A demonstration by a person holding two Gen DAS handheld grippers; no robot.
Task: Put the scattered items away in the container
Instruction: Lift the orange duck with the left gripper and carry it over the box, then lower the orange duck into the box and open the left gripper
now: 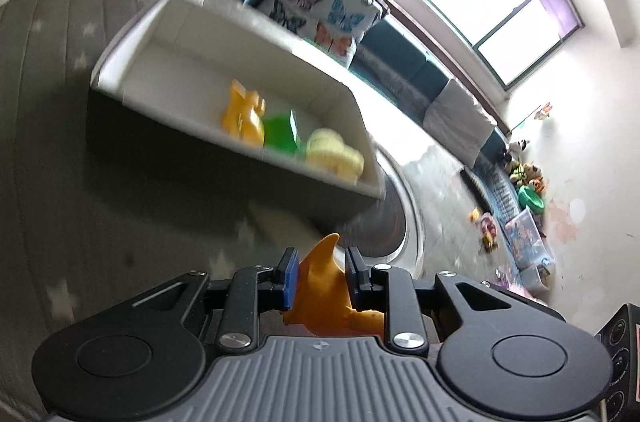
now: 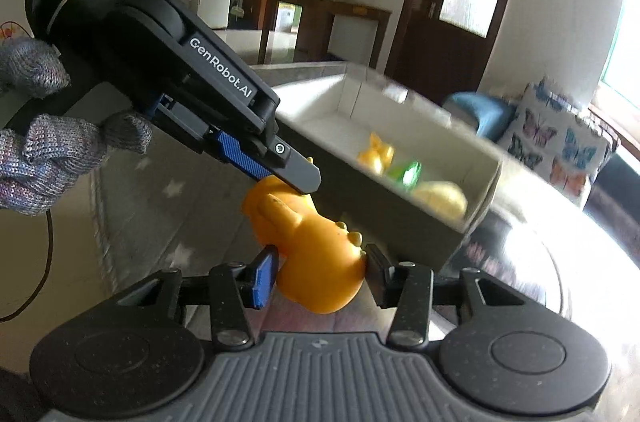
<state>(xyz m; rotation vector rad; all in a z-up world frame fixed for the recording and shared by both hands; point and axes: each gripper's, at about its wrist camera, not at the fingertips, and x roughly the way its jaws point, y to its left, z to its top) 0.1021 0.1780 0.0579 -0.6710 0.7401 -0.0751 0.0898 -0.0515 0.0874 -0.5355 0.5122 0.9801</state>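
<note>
Left gripper [image 1: 322, 276], black with blue ribbed pads, is clamping narrowly on one pointed end of a glossy orange moulded-plastic toy animal [image 2: 316, 250]; in the right wrist view this gripper is slanting down from upper left, a person's hand [image 2: 44, 158] in a grey knitted glove gripping its handle. Right gripper [image 2: 318, 276] is pinching the same toy by its rounded, bulbous end, pads pressing both sides, opening somewhat wider than the left. Toy is sitting at lower centre of both frames, off the surface, held between the two grippers.

White rectangular box with smooth rigid walls [image 1: 132, 50] is lying at centre left in the left wrist view, on a grey quilted mat with pale stars [image 1: 48, 82]. Inside, toward its right end: a yellow-orange blocky toy [image 1: 244, 118], a green translucent piece [image 1: 282, 134], a pale yellow ridged round toy [image 1: 334, 152], side by side; edges blurred.
</note>
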